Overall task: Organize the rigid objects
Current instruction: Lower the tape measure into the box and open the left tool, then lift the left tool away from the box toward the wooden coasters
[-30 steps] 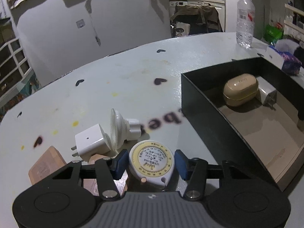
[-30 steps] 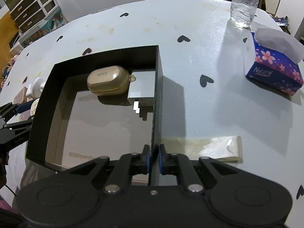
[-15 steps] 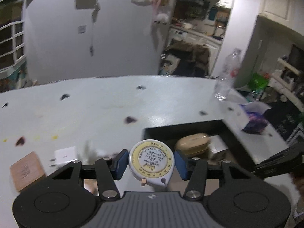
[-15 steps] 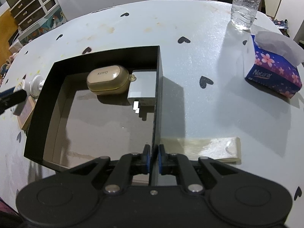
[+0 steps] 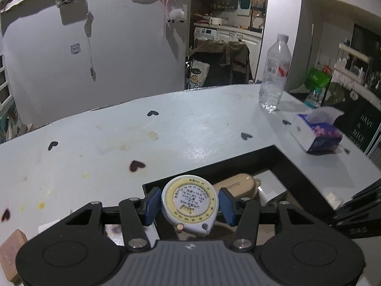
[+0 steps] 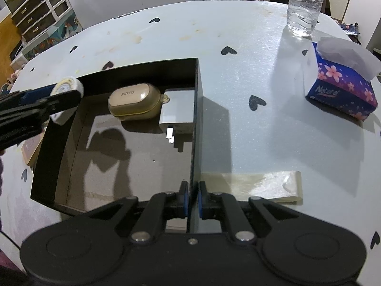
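My left gripper (image 5: 189, 206) is shut on a round white and yellow tape measure (image 5: 189, 200), held in the air over the near left wall of the black box (image 5: 294, 170). The right wrist view shows the same tape measure (image 6: 67, 86) above the box's left rim. A beige earbud case (image 6: 135, 104) and a white charger (image 6: 177, 116) lie against the box's far wall. My right gripper (image 6: 193, 195) is shut on the box's right wall (image 6: 196, 124), one finger inside and one outside.
A water bottle (image 6: 304, 2) stands at the table's far right, with a purple tissue box (image 6: 343, 81) nearer. A strip of tape (image 6: 259, 183) sticks to the table beside the box. A wooden block (image 5: 12, 250) lies at the left.
My left gripper rose and swung right with the tape measure, from above the loose items on the table to over the box's left wall. The right gripper kept still.
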`<state>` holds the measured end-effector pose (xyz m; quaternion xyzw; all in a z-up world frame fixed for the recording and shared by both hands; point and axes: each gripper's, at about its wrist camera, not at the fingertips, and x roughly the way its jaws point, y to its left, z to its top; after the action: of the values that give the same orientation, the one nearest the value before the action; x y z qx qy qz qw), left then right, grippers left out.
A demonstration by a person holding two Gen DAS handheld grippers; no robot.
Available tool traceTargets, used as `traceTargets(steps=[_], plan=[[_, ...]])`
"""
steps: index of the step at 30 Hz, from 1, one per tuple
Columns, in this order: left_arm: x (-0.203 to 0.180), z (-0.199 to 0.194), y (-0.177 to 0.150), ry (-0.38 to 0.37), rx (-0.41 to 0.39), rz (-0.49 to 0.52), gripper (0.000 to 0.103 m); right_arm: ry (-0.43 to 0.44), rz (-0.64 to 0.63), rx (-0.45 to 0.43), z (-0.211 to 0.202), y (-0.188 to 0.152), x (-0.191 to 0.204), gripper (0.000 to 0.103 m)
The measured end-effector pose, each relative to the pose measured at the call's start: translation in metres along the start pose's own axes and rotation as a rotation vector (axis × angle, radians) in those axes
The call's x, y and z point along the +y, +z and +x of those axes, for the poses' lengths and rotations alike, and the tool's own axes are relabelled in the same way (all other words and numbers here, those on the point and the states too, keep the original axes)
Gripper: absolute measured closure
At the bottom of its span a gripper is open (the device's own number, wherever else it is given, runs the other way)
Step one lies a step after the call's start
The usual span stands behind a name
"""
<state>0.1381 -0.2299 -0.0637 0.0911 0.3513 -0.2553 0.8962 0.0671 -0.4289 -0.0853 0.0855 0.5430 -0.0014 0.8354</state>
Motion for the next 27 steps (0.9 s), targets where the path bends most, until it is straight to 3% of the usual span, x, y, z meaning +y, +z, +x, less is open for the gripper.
traceTargets(steps=[6, 11, 15, 20, 27], plan=[[-0.005, 0.002, -0.008, -0.019, -0.010, 0.036, 0.032, 0.004, 0.010, -0.004, -0.001, -0.001, -0.002, 0.094], [-0.007, -0.006, -0.013, -0.038, -0.003, 0.021, 0.030, 0.004, 0.008, -0.004, -0.001, -0.001, -0.001, 0.094], [-0.009, -0.016, -0.014, -0.038, -0.006, 0.007, 0.017, 0.004, 0.007, -0.004, -0.001, -0.001, -0.001, 0.094], [-0.009, -0.028, -0.010, -0.052, 0.023, -0.022, 0.016, 0.003, 0.006, -0.004, -0.001, -0.001, -0.001, 0.094], [-0.011, -0.050, -0.008, -0.077, 0.039, -0.069, 0.002, 0.000, 0.003, -0.005, -0.001, -0.001, -0.001, 0.094]])
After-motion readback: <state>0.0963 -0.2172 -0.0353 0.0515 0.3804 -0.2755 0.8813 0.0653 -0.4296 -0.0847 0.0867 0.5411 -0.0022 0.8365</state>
